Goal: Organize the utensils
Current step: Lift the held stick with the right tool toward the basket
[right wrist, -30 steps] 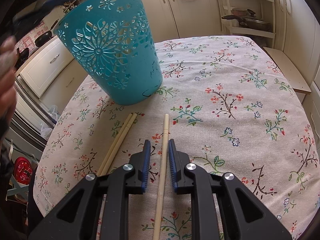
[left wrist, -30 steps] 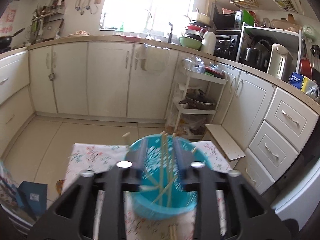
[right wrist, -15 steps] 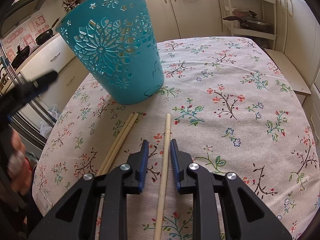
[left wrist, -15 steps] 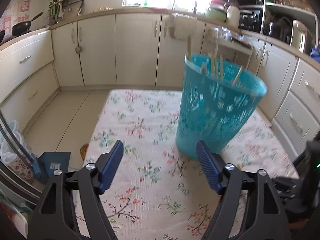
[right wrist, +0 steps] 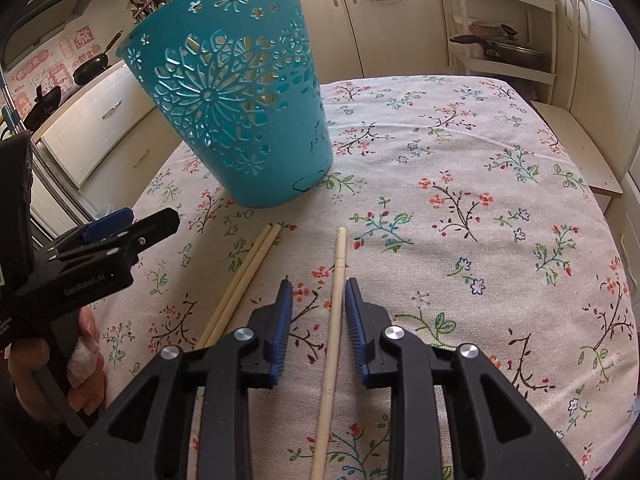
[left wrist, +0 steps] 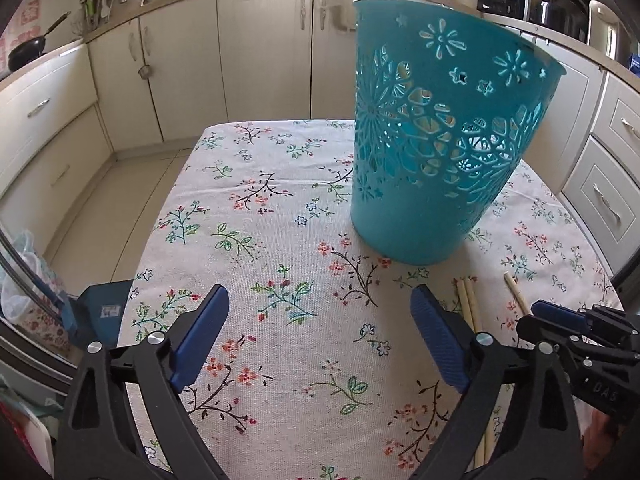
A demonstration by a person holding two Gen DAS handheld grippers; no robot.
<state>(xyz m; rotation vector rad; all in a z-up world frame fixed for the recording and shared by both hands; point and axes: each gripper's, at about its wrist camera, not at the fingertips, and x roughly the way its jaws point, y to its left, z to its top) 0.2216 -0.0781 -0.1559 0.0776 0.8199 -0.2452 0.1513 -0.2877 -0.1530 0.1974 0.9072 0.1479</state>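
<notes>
A teal openwork basket [left wrist: 436, 136] stands upright on the floral tablecloth [left wrist: 280, 208] with chopsticks inside; it also shows in the right wrist view [right wrist: 240, 104]. My left gripper [left wrist: 320, 312] is wide open and empty, low over the cloth in front of the basket. My right gripper [right wrist: 318, 292] is open, its jaws either side of a single pale chopstick [right wrist: 334, 320] lying on the cloth, not touching it. A pair of chopsticks [right wrist: 240, 280] lies just left of it. The left gripper shows at the left of the right wrist view [right wrist: 132, 224].
Cream kitchen cabinets [left wrist: 260, 52] surround the table. A white rack with a pan [right wrist: 504, 52] stands behind the table's far edge. A blue box [left wrist: 100, 312] sits on the floor at the left of the table.
My left gripper let go of the basket, opened wide, and drew back and down to the cloth. The basket now stands on the table. My right gripper has opened slightly around the chopstick.
</notes>
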